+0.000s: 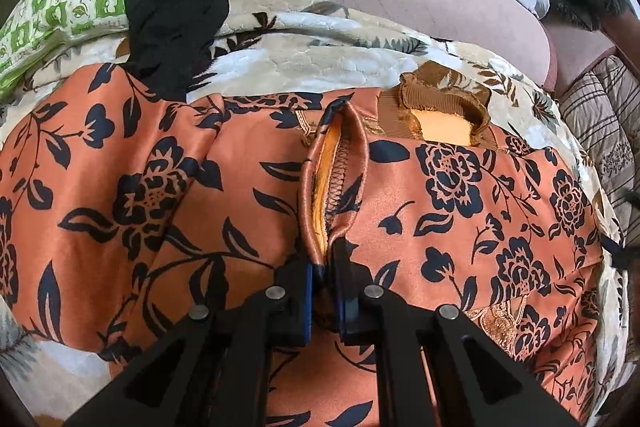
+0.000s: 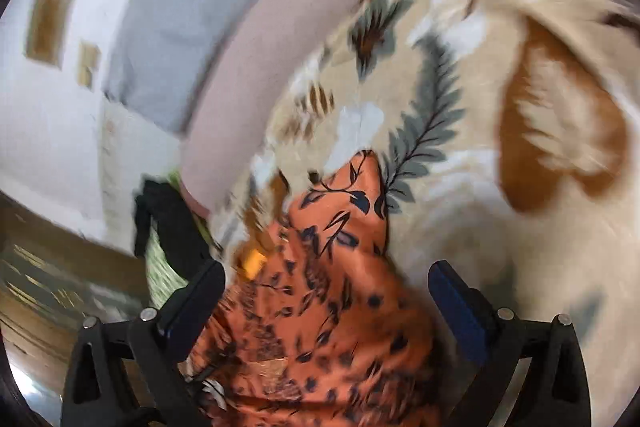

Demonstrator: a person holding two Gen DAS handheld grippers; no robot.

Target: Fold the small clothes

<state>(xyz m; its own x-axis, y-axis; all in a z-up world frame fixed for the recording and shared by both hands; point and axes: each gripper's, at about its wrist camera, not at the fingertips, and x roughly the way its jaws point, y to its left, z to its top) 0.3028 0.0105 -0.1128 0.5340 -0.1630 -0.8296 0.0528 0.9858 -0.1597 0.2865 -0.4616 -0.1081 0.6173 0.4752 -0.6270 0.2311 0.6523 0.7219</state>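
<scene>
Pinching the orange floral garment, left hand-held gripper overlooks a leaf-print blanket; right gapes.

Leaf-print blanket, green-checked pillow

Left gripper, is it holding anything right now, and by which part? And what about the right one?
The left gripper is shut on the orange floral garment, pinching a raised fold at its seamed edge. The right gripper is open over it, holding nothing.
</scene>
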